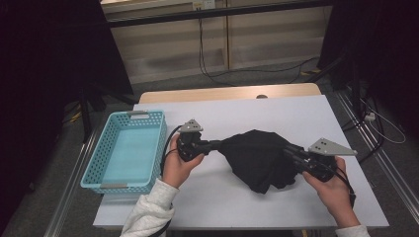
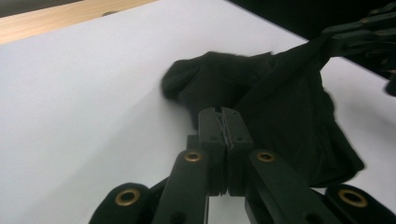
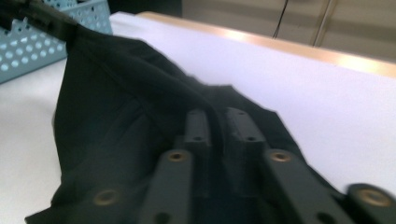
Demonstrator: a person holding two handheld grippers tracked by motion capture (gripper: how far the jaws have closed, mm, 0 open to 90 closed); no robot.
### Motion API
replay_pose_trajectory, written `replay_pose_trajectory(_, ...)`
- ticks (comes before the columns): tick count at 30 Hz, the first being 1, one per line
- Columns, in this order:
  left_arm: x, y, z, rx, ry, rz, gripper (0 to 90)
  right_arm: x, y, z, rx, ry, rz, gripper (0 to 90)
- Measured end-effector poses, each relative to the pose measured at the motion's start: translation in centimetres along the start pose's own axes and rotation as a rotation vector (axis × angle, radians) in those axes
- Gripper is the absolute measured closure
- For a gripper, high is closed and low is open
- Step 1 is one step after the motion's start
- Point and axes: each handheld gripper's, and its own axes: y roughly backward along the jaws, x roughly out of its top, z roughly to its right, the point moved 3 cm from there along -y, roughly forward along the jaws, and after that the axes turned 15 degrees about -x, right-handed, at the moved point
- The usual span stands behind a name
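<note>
Cloth: a black, soft, matte garment (image 1: pixel 257 158) is seen crumpled in loose folds on the white surface (image 1: pixel 276 113), stretched between both tools.
Left hand-held gripper (image 1: pixel 217 144): jaws are pressed together on a pinched edge of the cloth.
Right hand-held gripper (image 1: pixel 288 150): a ridge of fabric is caught between its narrowly parted jaws; whether the pads truly press on it is hard to make out in the dark.
Basket: a pale blue perforated plastic basket (image 1: pixel 106 148), rectangular, is set at the surface's left edge, well apart from the cloth.
</note>
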Motion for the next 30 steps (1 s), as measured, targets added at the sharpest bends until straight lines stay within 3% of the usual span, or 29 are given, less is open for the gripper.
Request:
replay_pose_trajectory(5,-0.3,1.7,-1.4,0.032,0.044,0.033,88.7,-0.1,0.0,0.0,0.006,0.005,-0.014,66.6)
replay_pose_trajectory(6,-0.4,2.4,-1.8,0.059,0.052,0.024,89.1,-0.2,0.1,0.0,-0.003,0.006,-0.016,62.1)
replay_pose_trajectory(8,-0.4,2.9,-2.0,0.069,0.060,0.027,89.3,-0.3,0.1,0.1,0.008,0.018,-0.023,57.9)
replay_pose_trajectory(11,-0.4,3.2,-2.2,0.082,0.060,0.019,89.5,-0.5,0.2,0.1,0.016,0.026,-0.026,57.3)
replay_pose_trajectory(15,-0.7,3.2,-2.7,0.108,0.064,0.002,89.7,-0.9,0.1,-0.2,0.042,0.026,-0.039,56.8)
replay_pose_trajectory(18,-1.1,3.1,-3.2,0.129,0.071,-0.009,89.9,-1.3,0.1,-1.1,0.087,0.046,-0.069,54.5)
replay_pose_trajectory(22,-1.5,3.3,-3.8,0.147,0.088,-0.015,90.0,-2.2,-0.4,-1.1,0.088,0.053,-0.112,56.5)
replay_pose_trajectory(23,-1.5,3.3,-3.8,0.146,0.094,-0.014,90.0,-2.5,-0.5,-1.2,0.114,0.059,-0.126,60.0)
replay_pose_trajectory(26,-1.5,3.3,-3.8,0.149,0.090,-0.015,90.0,-3.1,-0.7,-1.8,0.151,0.074,-0.159,57.9)
replay_pose_trajectory(28,-1.5,3.2,-3.8,0.152,0.084,-0.027,90.0,-3.6,-1.3,-2.7,0.147,0.078,-0.187,48.8)
replay_pose_trajectory(30,-1.7,3.0,-3.9,0.151,0.094,-0.032,90.0,-3.9,-1.9,-3.2,0.127,0.104,-0.212,48.3)
